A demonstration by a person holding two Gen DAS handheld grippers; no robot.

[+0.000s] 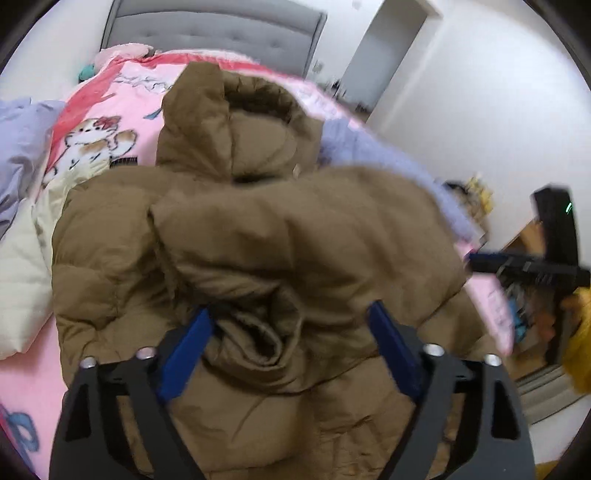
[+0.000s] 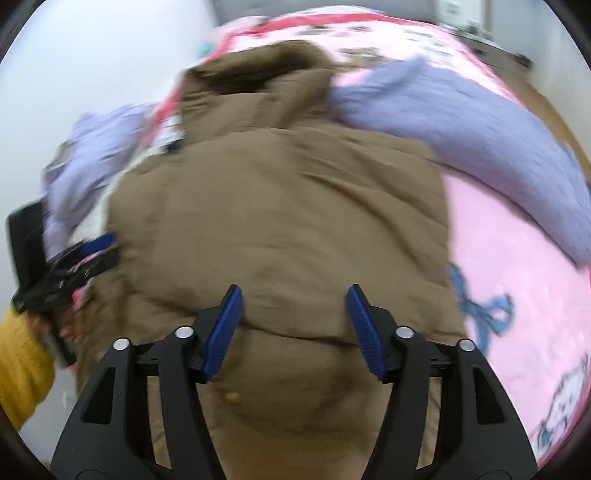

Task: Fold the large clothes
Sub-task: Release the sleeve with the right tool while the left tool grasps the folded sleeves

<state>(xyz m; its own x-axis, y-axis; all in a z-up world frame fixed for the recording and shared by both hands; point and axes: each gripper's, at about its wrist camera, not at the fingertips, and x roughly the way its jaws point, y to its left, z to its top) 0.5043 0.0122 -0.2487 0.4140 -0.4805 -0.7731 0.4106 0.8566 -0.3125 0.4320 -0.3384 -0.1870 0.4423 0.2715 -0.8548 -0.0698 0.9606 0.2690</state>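
A brown hooded puffer jacket [image 1: 258, 229] lies on a bed over a pink cartoon blanket [image 1: 122, 103], hood toward the headboard. One sleeve is folded across its body, and the bunched cuff [image 1: 258, 332] sits between the blue pads of my left gripper [image 1: 290, 308]. The jaws stand apart, with their tips sunk a little into the fabric. In the blurred right wrist view, my right gripper [image 2: 294, 290] hovers open over the jacket [image 2: 280, 206] with nothing between its pads. Each gripper shows at the edge of the other's view: the right gripper [image 1: 517, 266] and the left gripper [image 2: 70, 258].
A lavender garment [image 2: 461, 122] lies on the blanket right of the jacket, more lavender cloth [image 1: 22, 140] and a cream quilt [image 1: 18, 280] left. A grey headboard [image 1: 214, 33] stands at the far end. A yellow sleeve [image 2: 22, 362] shows at the left; cluttered floor [image 1: 532, 317] lies beyond the bed's right edge.
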